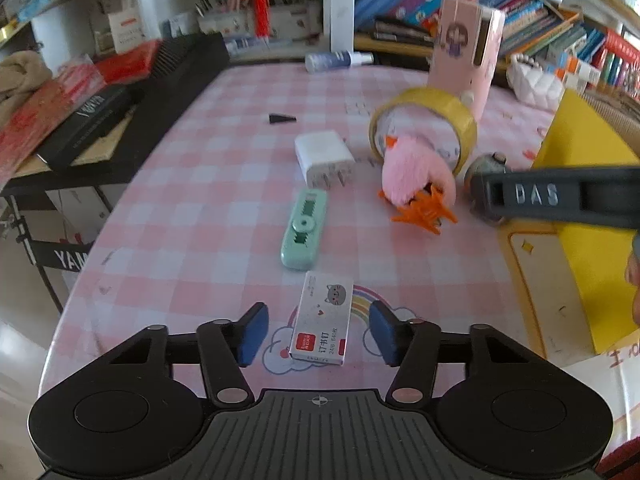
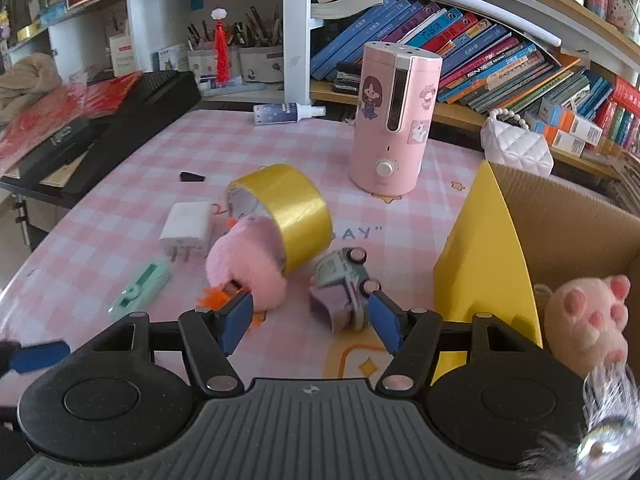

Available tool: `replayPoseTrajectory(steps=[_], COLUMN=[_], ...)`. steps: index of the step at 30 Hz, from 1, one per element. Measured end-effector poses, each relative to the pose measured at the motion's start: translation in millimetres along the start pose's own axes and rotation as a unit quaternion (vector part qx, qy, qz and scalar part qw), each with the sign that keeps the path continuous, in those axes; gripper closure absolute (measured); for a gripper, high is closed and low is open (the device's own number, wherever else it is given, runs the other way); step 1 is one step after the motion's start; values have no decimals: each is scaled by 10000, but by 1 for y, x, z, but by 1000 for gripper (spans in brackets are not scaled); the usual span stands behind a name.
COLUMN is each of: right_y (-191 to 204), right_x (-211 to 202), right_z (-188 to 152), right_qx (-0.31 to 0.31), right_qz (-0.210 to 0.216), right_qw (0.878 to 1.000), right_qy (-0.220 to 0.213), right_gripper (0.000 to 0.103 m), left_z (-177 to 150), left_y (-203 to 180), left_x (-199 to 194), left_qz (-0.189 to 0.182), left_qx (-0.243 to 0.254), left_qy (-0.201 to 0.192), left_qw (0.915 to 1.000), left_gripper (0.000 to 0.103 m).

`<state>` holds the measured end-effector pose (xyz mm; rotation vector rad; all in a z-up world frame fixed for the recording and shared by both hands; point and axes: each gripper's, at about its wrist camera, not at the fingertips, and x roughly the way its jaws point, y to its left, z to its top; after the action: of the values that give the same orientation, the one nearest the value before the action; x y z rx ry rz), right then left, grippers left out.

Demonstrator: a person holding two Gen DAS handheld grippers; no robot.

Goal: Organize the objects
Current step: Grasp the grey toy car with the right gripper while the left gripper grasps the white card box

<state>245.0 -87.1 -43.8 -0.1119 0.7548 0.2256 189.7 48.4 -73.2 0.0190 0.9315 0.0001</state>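
The tape roll (image 2: 286,216) lies on its side on the pink checked table (image 1: 192,200) and serves as the landmark. Against its near side rests the pink chick (image 2: 248,264), orange feet toward the cameras. Left of the roll lies the white charger (image 2: 186,228), prongs toward the cameras, and nearer than that the green corrector (image 1: 304,230). Nearer still, well apart from the roll, is the staple box (image 1: 324,320). Just right of the roll, near side, the toy car (image 2: 344,284) lies tipped over. Behind the roll stands the pink humidifier (image 2: 394,120), upright. Right of the roll is the yellow box (image 2: 480,256), open, with a plush paw (image 2: 592,320) inside.

The left gripper (image 1: 318,332) has its jaws wide apart, one on either side of the staple box and clear of it, holding nothing. The right gripper (image 2: 310,318) is also spread wide and empty; its right finger is at the toy car, its left finger by the chick's feet; whether either touches I cannot tell
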Motion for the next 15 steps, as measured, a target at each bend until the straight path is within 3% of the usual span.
replayPoseTrajectory(steps=[3,8,13,15], right_y=[-1,-6,-11,-12], right_x=[13,33,53,59], right_z=[5,9,9,9], right_qx=[-28,-35,0,-8], right_qz=[-172,-485,-503,-443], right_qw=[9998,9987,9977,9977], right_qy=[35,176,454,518], right_gripper=[43,44,46,50], left_z=[2,3,6,8], left_y=[4,8,7,8], left_x=[9,12,14,14], left_qz=[-68,-99,-111,-133], left_qx=[-71,-96,-40,-65], left_qy=[186,224,196,202], left_qw=[9998,9997,9997,9997], left_gripper=[51,63,75,75])
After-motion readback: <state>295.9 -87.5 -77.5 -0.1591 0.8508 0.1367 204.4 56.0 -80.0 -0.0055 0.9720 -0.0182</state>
